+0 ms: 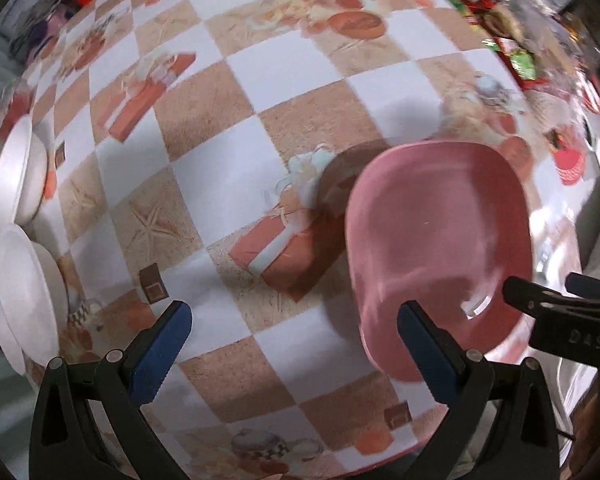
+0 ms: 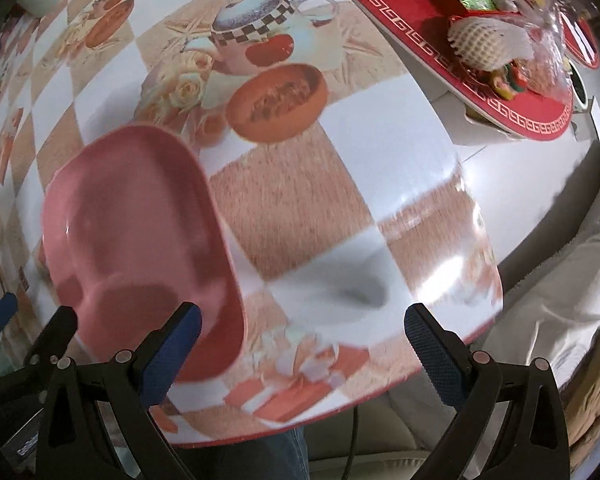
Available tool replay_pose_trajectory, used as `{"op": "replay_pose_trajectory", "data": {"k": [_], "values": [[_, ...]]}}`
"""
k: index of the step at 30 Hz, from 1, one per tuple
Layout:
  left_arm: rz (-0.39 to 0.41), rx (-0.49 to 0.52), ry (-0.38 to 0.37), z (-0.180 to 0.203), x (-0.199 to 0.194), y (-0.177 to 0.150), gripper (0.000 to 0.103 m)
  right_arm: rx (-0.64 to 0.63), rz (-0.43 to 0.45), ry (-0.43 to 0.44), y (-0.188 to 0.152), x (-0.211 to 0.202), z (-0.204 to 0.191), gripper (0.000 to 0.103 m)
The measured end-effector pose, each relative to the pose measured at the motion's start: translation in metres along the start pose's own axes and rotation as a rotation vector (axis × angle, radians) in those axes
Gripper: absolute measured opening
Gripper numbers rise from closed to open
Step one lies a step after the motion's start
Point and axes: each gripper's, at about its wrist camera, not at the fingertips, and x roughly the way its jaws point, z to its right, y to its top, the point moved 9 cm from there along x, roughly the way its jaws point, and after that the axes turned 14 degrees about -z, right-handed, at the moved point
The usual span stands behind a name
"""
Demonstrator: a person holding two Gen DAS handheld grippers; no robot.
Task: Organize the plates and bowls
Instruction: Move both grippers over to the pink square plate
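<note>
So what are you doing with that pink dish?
A person holds two grippers over a checkered tablecloth. Both the left gripper and the right gripper are open and hold nothing. The pink dish sits on the table between them, with neither gripper gripping it. White bowls wait at the table's left edge.

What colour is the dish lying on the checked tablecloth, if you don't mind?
Pink dish; clearest in the right wrist view.
</note>
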Motion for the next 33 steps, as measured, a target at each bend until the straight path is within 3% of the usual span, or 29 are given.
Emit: {"op": "replay_pose_trajectory", "data": {"k": [7,15,20,25,29,33], "values": [[0.009,-0.04,0.02,0.003,0.013,0.017,0.103,-0.063,0.001,-0.025,0.016,0.01,-0.007,0.102],[0.024,-0.054,-0.009,0.024,0.025,0.038,0.103,-0.127,0.031,-0.014,0.017,0.007,-0.016,0.103],[0.018,-0.064,-0.061,0.024,0.031,0.039,0.103,-0.128,0.058,-0.005,0.02,0.011,-0.013,0.103],[0.04,-0.089,-0.069,0.012,0.034,0.035,0.103,-0.137,0.05,-0.006,0.021,0.011,-0.014,0.103],[-0.02,-0.066,-0.065,0.007,0.036,0.036,0.103,-0.135,0.038,-0.009,0.021,0.01,-0.013,0.103],[-0.022,-0.027,-0.057,0.009,0.032,0.041,0.094,-0.134,0.052,-0.006,0.021,0.004,-0.013,0.088]]}}
